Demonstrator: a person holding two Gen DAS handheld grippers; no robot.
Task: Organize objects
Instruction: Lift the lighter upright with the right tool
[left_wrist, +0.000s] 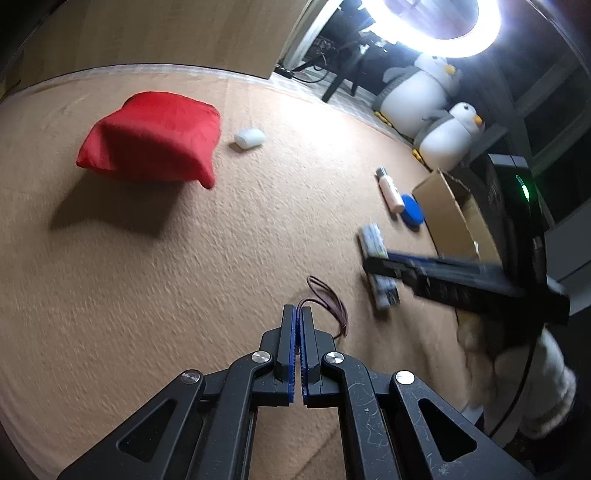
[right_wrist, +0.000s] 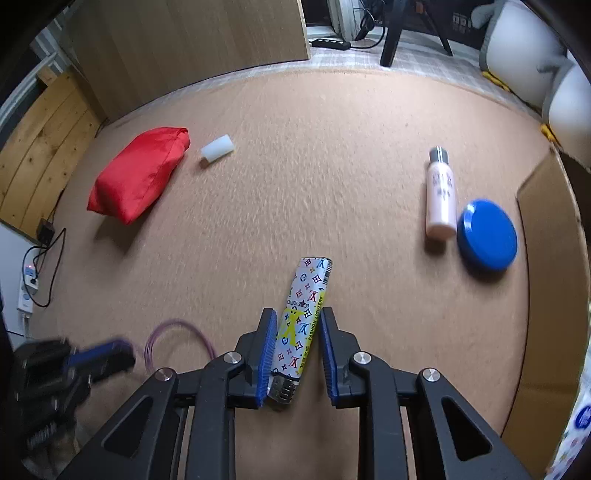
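A patterned lighter (right_wrist: 301, 317) lies on the tan carpet between the open fingers of my right gripper (right_wrist: 298, 320); the jaws stand either side of it, not closed. It also shows in the left wrist view (left_wrist: 376, 258), crossed by the right gripper (left_wrist: 373, 264). My left gripper (left_wrist: 297, 310) is shut on a purple hair band (left_wrist: 328, 302), whose loop trails to the right. The band also shows in the right wrist view (right_wrist: 173, 338) beside the left gripper (right_wrist: 122, 354).
A red pouch (right_wrist: 138, 173), a white cap (right_wrist: 218, 147), a pink bottle (right_wrist: 439, 192) and a blue round tin (right_wrist: 487, 240) lie on the carpet. A cardboard box (right_wrist: 546, 288) stands at the right. Plush penguins (left_wrist: 421, 96) sit behind.
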